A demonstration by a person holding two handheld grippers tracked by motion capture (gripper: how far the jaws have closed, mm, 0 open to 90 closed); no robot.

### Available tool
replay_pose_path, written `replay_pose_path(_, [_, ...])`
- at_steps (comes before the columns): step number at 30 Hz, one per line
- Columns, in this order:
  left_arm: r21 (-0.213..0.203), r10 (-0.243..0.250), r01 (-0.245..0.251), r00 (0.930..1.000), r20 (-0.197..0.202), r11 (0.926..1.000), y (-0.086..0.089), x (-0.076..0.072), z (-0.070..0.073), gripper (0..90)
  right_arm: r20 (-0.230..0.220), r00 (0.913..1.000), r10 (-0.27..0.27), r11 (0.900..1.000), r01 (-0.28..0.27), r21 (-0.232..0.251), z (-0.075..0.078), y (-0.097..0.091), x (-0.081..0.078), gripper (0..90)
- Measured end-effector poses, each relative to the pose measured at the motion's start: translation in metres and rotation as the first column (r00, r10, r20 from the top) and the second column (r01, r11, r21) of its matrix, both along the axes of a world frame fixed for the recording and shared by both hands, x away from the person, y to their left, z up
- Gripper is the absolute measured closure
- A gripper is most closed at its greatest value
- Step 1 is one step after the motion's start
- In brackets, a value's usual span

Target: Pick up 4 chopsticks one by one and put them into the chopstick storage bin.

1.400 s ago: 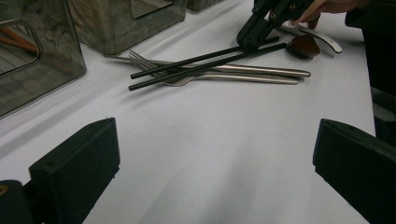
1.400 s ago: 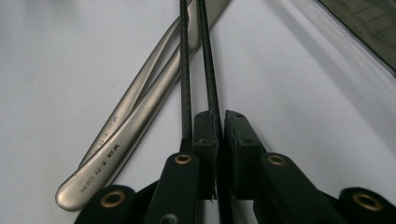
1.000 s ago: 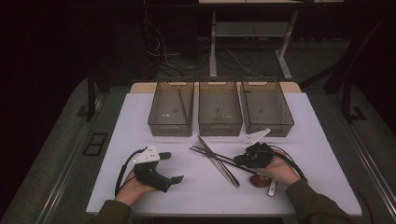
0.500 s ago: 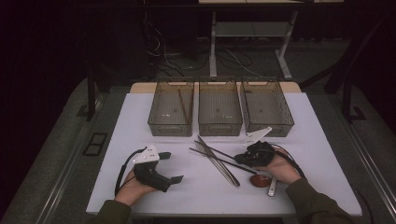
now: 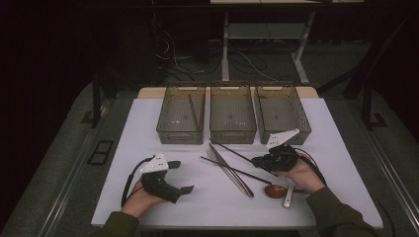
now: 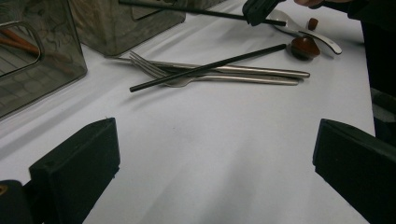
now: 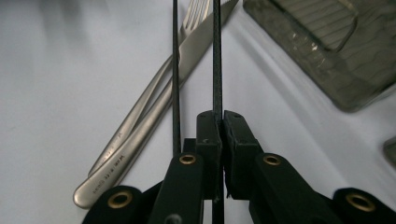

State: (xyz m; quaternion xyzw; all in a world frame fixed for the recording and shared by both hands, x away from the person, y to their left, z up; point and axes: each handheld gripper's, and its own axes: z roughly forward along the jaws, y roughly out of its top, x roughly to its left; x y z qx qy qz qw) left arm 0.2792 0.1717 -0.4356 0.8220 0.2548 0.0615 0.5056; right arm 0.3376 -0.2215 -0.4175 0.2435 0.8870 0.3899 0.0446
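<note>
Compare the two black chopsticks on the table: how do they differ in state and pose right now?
The upper black chopstick is clamped in the right gripper; the lower black chopstick lies free. In the left gripper view the upper one hangs clear of the table, while the lower one rests across the fork. Both are thin, straight and black.

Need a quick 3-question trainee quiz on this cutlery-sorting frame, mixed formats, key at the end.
1. True or false: the right tool is shut on a black chopstick.
2. Which bin already holds a brown stick? A) left bin B) middle bin C) right bin
3. Fill in: the left tool is ____, with nothing between its jaws.

Key
1. True: the jaws clamp one black chopstick, while the second chopstick lies across the fork and knife.
2. A
3. open
</note>
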Motion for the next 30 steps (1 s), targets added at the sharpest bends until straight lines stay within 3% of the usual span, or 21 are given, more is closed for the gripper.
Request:
replay_pose_path(15, [-0.001, 0.0, 0.0, 1.0, 0.001, 1.0, 0.0, 0.0, 0.0, 0.0, 0.038, 0.9992, -0.009, 0.9978, 0.006, 0.067, 0.023, 0.014, 0.006, 85.1])
replay_pose_path(30, [0.003, -0.003, 0.003, 1.0, -0.001, 1.0, 0.0, 0.0, 0.0, 0.0, 0.04, 0.9987, -0.032, 0.9924, 0.027, 0.12, 0.034, 0.038, 0.021, 85.1])
